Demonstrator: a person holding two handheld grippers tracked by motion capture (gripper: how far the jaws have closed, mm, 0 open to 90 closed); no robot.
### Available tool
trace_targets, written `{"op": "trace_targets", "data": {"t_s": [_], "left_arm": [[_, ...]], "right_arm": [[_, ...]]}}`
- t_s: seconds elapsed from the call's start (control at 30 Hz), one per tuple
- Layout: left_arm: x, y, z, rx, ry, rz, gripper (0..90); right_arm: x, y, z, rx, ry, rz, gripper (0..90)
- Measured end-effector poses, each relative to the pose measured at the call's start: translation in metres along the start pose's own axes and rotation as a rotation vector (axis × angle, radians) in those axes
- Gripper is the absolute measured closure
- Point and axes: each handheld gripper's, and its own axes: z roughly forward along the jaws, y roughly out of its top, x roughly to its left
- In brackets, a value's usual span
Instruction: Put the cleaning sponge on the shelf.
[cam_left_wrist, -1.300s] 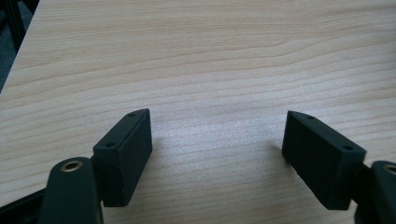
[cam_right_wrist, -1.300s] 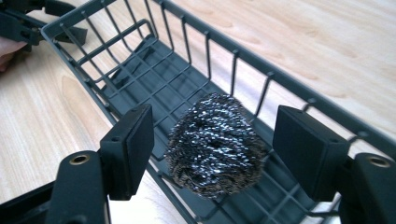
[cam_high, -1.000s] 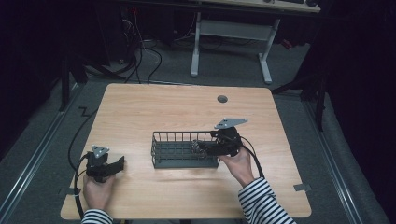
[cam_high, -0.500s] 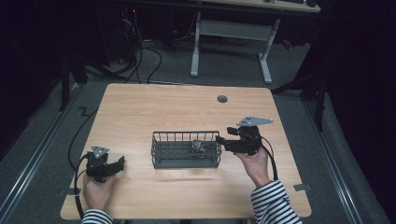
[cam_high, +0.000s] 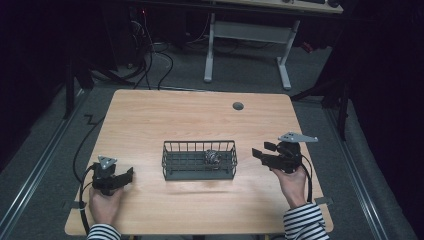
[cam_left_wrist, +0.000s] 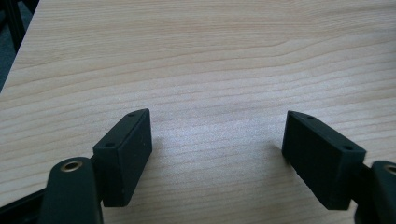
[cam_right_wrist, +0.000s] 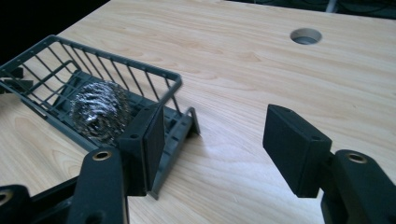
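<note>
A dark grey wire basket (cam_high: 199, 160) sits near the middle of the light wooden table (cam_high: 165, 115). Inside it, toward its right end, lies a shiny silver ball of steel wool (cam_high: 213, 157). In the right gripper view the steel wool (cam_right_wrist: 99, 111) rests on the basket's floor, close to the end wall of the basket (cam_right_wrist: 56, 60).

The right gripper (cam_high: 260, 153) is held in a hand (cam_high: 291, 184) just to the right of the basket, apart from it. Its jaws stand wide apart with nothing between them, and they point toward the basket's end.

The left gripper (cam_high: 127, 176) is held in the other hand (cam_high: 104, 206) near the front left part of the table, well apart from the basket. Its jaws are also spread wide, with only bare wood between them.

A small round hole (cam_high: 238, 106) is in the table top toward the back. Both sleeves have black and white stripes.
</note>
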Motion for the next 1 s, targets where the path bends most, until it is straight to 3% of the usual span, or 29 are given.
{"op": "trace_targets", "data": {"t_s": [0.27, 0.73, 1.0], "left_arm": [[0.0, 0.0, 0.0, 0.001, -0.001, 0.0, 24.8], [0.0, 0.0, 0.0, 0.001, -0.001, 0.004, 25.1], [0.0, 0.0, 0.0, -0.003, -0.003, 0.004, 25.8]], "right_arm": [[-0.015, -0.024, -0.007, -0.011, -0.035, 0.048, 39.1], [-0.032, -0.082, 0.011, 0.056, -0.094, 0.121, 38.7], [-0.033, -0.101, 0.021, 0.102, -0.188, 0.084, 36.5]]}}
